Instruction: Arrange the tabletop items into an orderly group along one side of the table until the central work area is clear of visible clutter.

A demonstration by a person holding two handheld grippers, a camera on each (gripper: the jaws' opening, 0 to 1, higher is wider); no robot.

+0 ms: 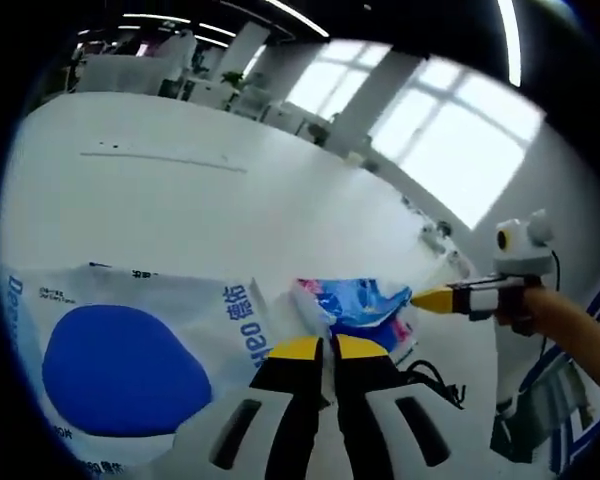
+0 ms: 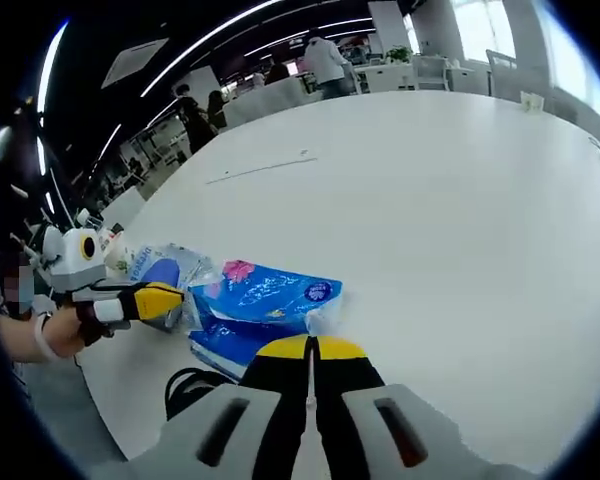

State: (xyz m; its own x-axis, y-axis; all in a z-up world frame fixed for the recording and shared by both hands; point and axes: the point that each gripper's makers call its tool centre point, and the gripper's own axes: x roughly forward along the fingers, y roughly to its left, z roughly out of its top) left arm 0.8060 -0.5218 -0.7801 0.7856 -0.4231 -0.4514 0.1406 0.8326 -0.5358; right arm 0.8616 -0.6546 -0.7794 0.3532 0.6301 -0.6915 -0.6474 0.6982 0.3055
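Table (image 2: 460,200): centre lying bare. Blue tissue pack (image 2: 260,300), white-and-blue bag (image 1: 130,350) and a black cord (image 2: 185,385) are sitting grouped near one edge; grouping looks mostly done. Left gripper (image 1: 322,347) and right gripper (image 2: 310,347) are hovering, jaws together, apparently gripping nothing.

big windows (image 1: 450,140), ceiling strip lights (image 2: 210,40), desks (image 2: 410,75) at back.

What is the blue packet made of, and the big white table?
The blue packet looks like thin glossy plastic film: it crinkles and catches the light, and its edge looks clear. What is inside can't be told. The table has a smooth, hard white top with a soft sheen, perhaps laminate, though that is a guess.
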